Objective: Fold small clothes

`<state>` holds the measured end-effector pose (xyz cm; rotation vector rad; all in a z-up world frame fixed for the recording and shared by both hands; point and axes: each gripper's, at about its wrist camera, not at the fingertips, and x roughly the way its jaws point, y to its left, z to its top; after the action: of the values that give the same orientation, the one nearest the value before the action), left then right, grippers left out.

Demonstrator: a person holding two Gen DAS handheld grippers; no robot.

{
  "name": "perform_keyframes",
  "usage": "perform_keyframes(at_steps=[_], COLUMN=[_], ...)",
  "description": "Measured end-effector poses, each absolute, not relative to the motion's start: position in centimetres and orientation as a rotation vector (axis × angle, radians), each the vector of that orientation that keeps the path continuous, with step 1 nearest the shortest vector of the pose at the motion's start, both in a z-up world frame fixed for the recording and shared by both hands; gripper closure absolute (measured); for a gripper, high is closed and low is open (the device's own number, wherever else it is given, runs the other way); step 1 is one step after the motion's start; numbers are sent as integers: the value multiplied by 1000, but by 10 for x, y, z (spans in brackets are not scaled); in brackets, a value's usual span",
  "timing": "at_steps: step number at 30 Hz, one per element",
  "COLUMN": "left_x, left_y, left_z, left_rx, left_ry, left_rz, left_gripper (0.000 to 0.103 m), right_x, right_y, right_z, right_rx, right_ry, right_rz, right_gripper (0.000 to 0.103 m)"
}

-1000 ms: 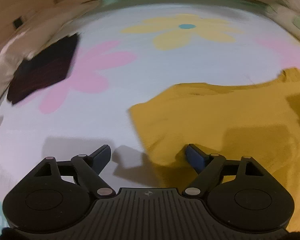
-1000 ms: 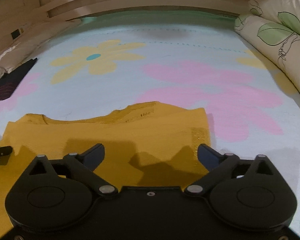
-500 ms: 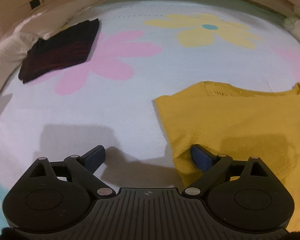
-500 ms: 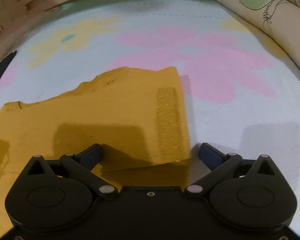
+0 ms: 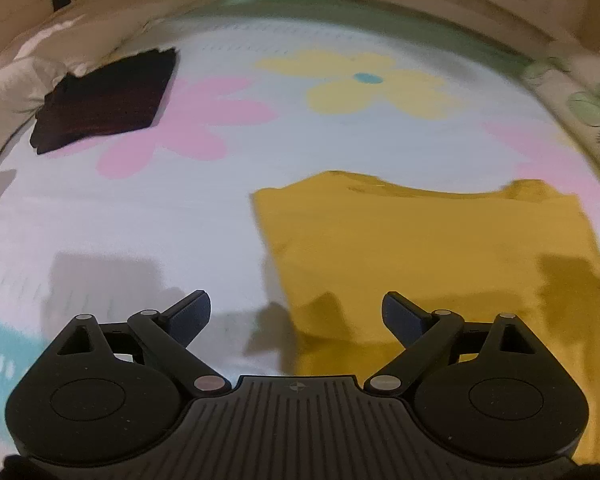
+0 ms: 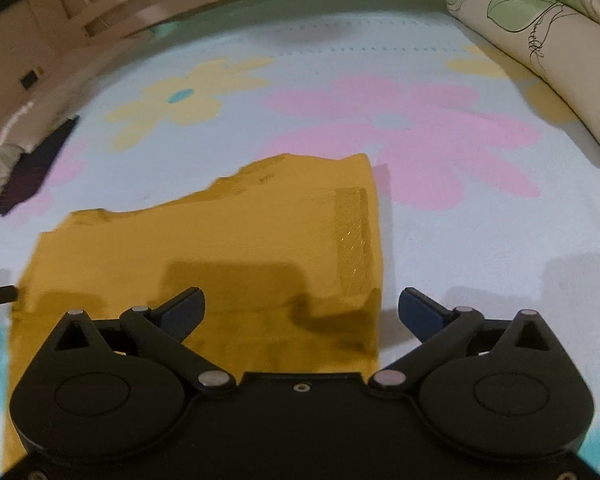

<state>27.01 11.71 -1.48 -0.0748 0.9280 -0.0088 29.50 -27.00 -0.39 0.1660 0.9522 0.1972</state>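
Garment: one yellow knit rectangle, flat between wide-spread fingers of both grippers; one dark folded cloth beyond.

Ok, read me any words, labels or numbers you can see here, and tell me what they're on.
None can be read.
Pillow: thin black script-like lines beside the leaf print, too small to read.
Yellow shirt: no text in view.
Dark cloth: no text in view.

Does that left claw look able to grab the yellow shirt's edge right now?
Probably yes. The left gripper is open, the yellow shirt has its side edge lying flat between the fingers, and nothing blocks it.
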Motion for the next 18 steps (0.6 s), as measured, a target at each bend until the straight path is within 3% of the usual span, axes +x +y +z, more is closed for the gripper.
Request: perform_keyframes(at_steps=[7,18], left_x=[198,109], left_y=[99,86], left_z=[12,-18], left_rx=[-60,-88], left_ry=[864,974], left_rz=[-62,-154], left_gripper=[9,9], right_x=[242,151], right_y=[-275,-285], right_z=[28,38], right_rx=[204,222], right_ry=[944,977], right_rz=[270,335], right_gripper=[0,0])
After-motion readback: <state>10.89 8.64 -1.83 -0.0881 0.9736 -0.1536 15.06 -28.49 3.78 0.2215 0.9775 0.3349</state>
